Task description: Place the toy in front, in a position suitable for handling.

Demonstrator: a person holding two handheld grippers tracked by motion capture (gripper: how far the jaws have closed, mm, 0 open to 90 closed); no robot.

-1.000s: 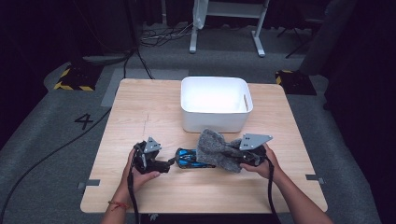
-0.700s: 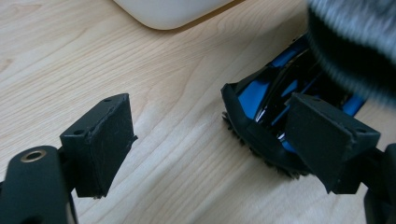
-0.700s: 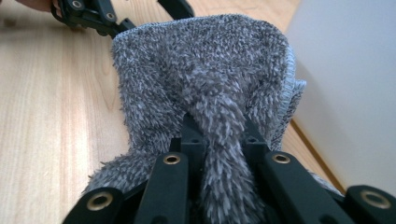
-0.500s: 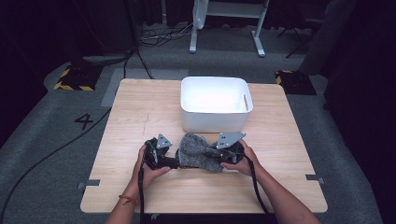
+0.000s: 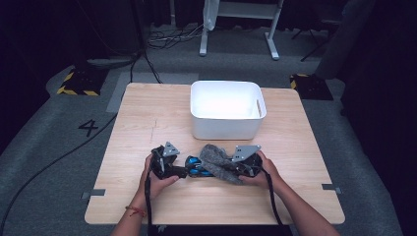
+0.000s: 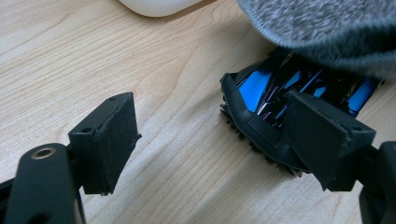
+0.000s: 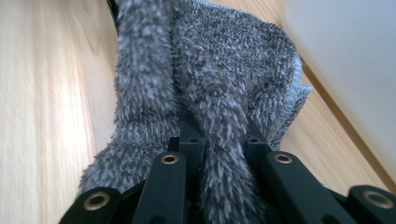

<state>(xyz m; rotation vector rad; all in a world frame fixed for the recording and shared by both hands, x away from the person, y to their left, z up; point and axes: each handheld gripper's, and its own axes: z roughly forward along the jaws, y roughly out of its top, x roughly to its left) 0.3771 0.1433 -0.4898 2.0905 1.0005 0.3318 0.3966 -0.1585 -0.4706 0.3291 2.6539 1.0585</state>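
White bin behind on wooden table, grey fuzzy cloth draped over blue-black brush, right gripper pinching cloth, left gripper level, jaws spread, just closing around brush end.

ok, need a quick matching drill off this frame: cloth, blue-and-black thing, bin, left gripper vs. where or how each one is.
Things:
1. grey cloth
2. blue and black object
3. white bin
4. left gripper

States:
A. stands past both hands, toward the table's far edge
B. pinched in the right gripper
C. open, one finger against the blue and black object
D. lies on the table, partly under the cloth

Pairs: 1-B, 2-D, 3-A, 4-C
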